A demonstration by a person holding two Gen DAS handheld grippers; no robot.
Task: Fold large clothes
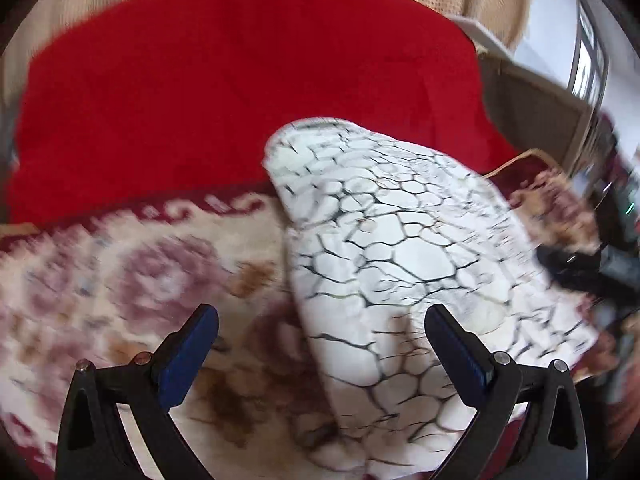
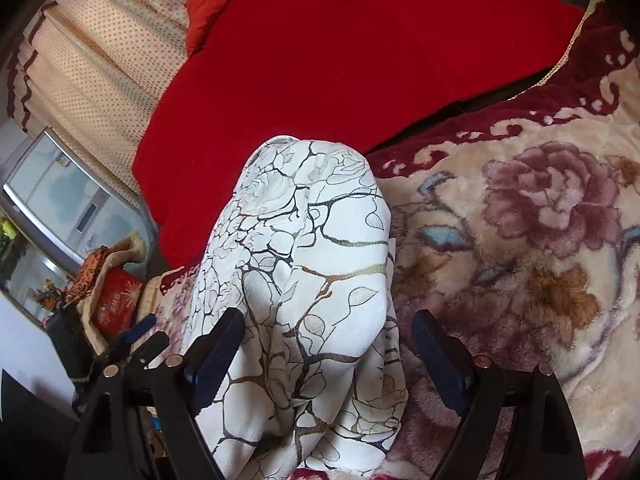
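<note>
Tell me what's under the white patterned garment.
The white patterned garment lies on a floral blanket, its far end near the red cover. Whatever lies directly beneath the garment is hidden.

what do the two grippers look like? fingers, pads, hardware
Both match: left gripper and right gripper have matte black angular finger arms, dark blue pads on the inner faces, and round silver pins at the linkage joints. No cables, markings or sleeves visible.
</note>
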